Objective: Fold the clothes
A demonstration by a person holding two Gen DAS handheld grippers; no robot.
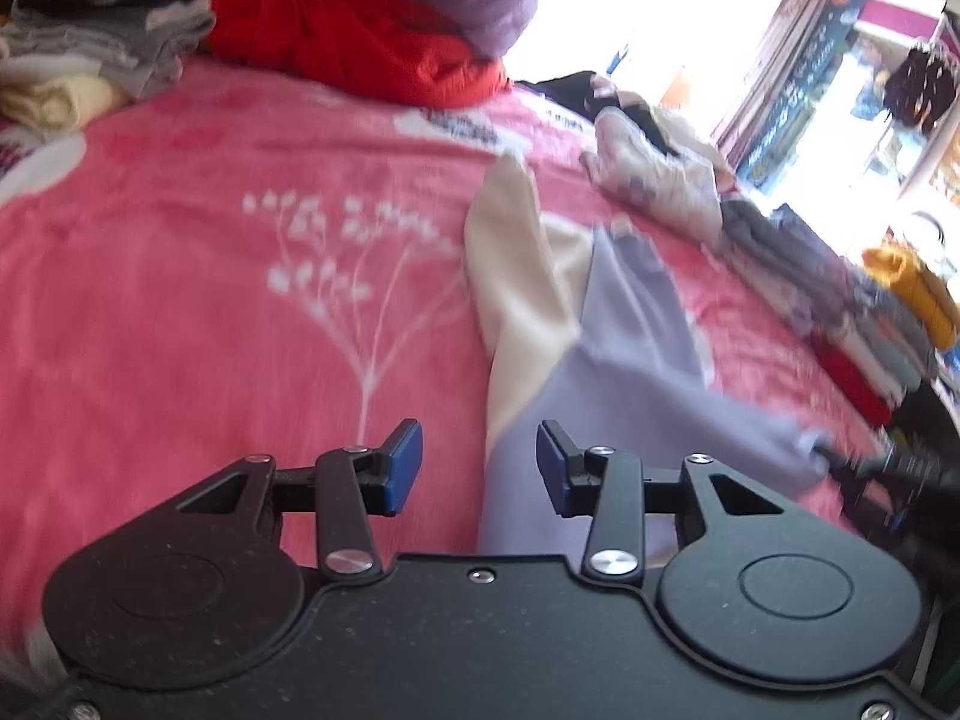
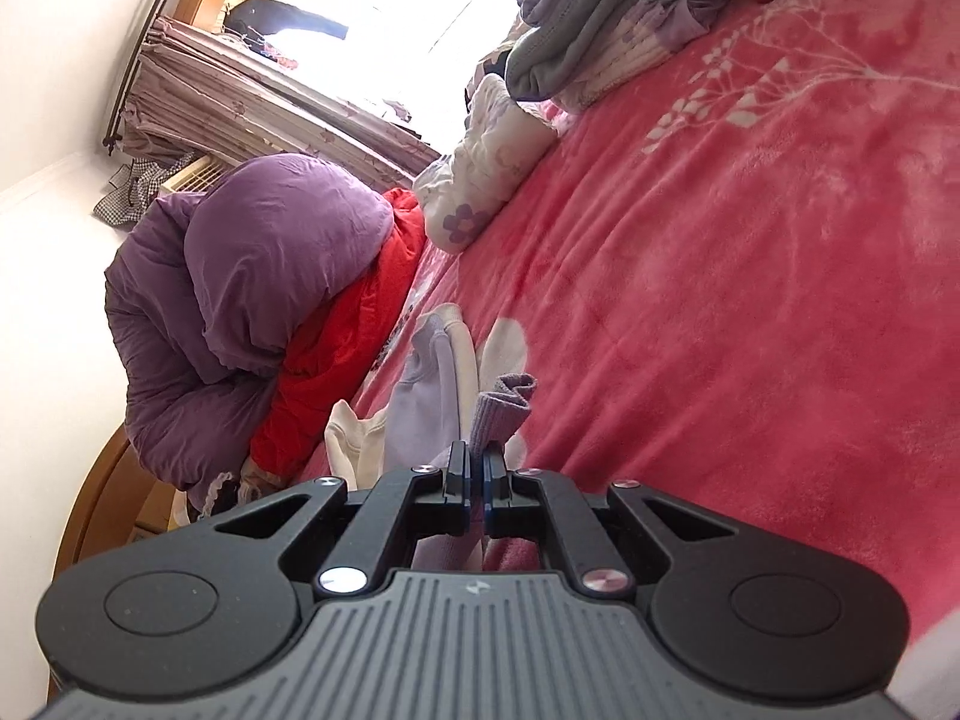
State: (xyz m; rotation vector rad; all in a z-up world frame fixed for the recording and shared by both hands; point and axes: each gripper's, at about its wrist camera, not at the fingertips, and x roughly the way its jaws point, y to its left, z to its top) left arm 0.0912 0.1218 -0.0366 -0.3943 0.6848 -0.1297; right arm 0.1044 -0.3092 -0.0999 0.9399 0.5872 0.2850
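A lilac and cream garment (image 1: 624, 354) lies on the pink floral bedspread (image 1: 240, 300), stretching away from me. My left gripper (image 1: 479, 468) is open and empty just above the garment's near left edge. My right gripper (image 1: 864, 465) shows at the right of the left wrist view, holding the garment's lilac corner. In the right wrist view my right gripper (image 2: 477, 465) is shut on a ribbed lilac cuff or hem (image 2: 501, 411) of the same garment (image 2: 420, 408), lifted slightly off the bedspread (image 2: 750, 300).
A purple duvet (image 2: 240, 294) and a red garment (image 1: 360, 42) lie at the head of the bed. Folded grey and cream clothes (image 1: 90, 42) are stacked at the far left. Several crumpled clothes (image 1: 660, 174) and a stack (image 1: 870, 324) line the right edge.
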